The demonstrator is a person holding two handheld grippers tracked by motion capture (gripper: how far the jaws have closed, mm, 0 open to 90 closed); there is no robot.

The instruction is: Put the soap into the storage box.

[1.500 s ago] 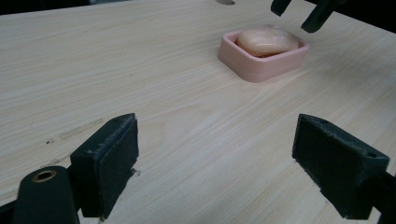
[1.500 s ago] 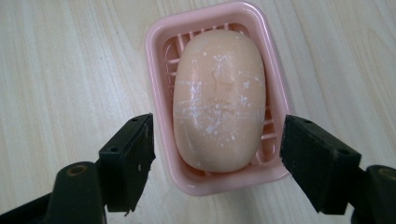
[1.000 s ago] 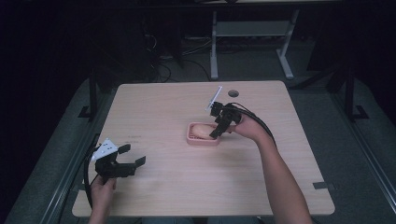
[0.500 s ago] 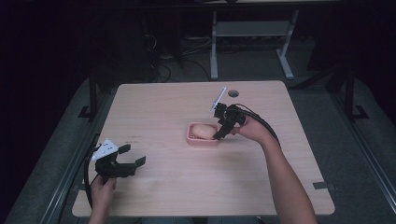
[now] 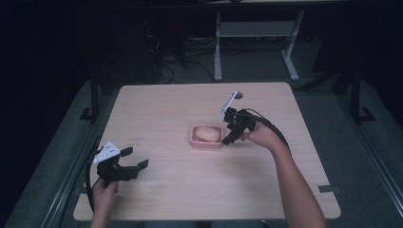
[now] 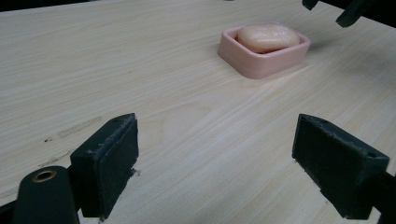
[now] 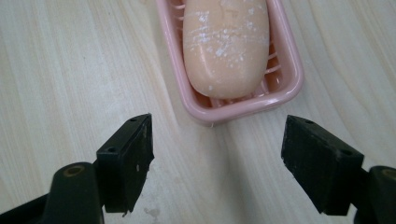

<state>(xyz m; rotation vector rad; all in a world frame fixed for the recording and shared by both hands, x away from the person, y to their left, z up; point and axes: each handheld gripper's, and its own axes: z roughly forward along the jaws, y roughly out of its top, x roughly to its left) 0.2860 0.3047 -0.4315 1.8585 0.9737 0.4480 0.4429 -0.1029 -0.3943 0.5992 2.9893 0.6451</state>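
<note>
Since a second ago the right hand-held gripper [image 5: 228, 134] has drawn slightly back toward 3 o'clock from the soap dish [image 5: 206, 142], while the left hand-held gripper [image 5: 127, 161] has kept its place near the worktop's [image 5: 171, 104] 8 o'clock corner. Both are spread wide with nothing between the jaws. The dish sits about mid-worktop with the soap [image 5: 208, 134] lying in it. In the right gripper view the soap [image 7: 226, 44] lies straight ahead at 12 o'clock, its long axis running along the line of approach, and the dish's near end [image 7: 233, 109] sits just beyond the jaw tips. The right hand is far nearer; the left is well apart, with the dish [image 6: 264, 50] at its 1 o'clock. Any grasp probably falls to the right.
</note>
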